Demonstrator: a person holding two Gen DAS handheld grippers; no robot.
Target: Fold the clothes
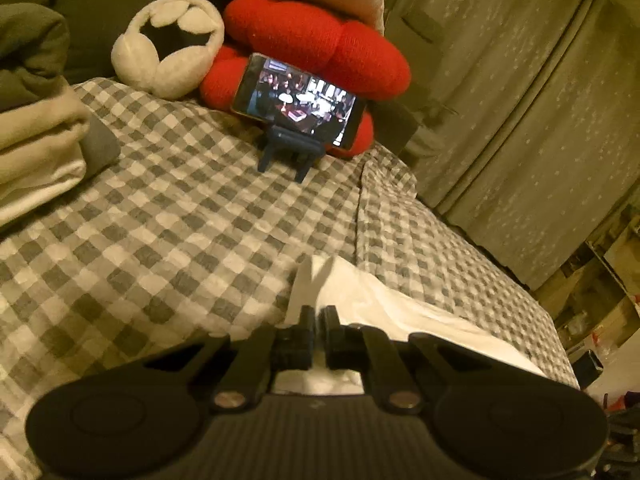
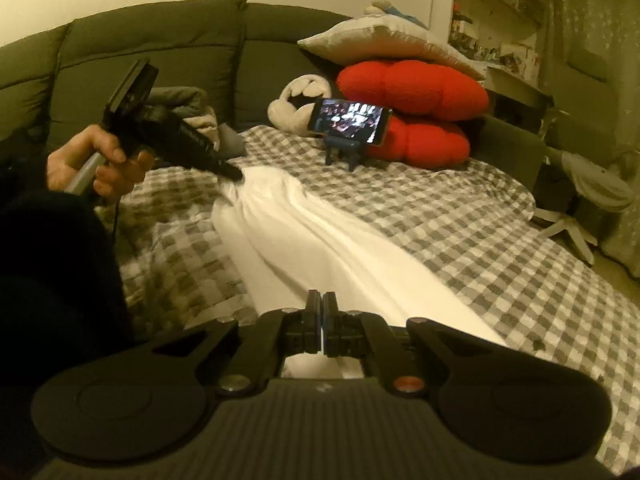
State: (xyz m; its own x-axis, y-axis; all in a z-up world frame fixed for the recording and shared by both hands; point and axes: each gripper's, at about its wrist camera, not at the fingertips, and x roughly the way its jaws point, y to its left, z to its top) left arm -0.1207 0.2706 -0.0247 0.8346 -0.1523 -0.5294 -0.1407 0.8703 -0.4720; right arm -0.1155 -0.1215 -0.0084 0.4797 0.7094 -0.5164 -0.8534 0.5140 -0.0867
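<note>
White garment stretched along checked bedspread, pinched at both ends.

Checked bedspread (image 2: 460, 232) carries the white garment (image 2: 304, 236), lying in a long creased band. Left gripper (image 2: 236, 174), held in a hand (image 2: 96, 168), is closed on the far end; right gripper (image 2: 322, 312) is clamped tight on the near end. Phone (image 2: 352, 120) on stand against red cushion (image 2: 412, 88).

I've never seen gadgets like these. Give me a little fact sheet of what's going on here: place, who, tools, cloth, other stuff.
place: bed with checked cover
who: a person, one hand in view
left gripper: shut on white cloth, pinching one end
right gripper: shut, at the cloth's near end; grip unclear
cloth: stretched in a long rumpled strip
phone: on a stand, screen lit
behind: red cushions
</note>
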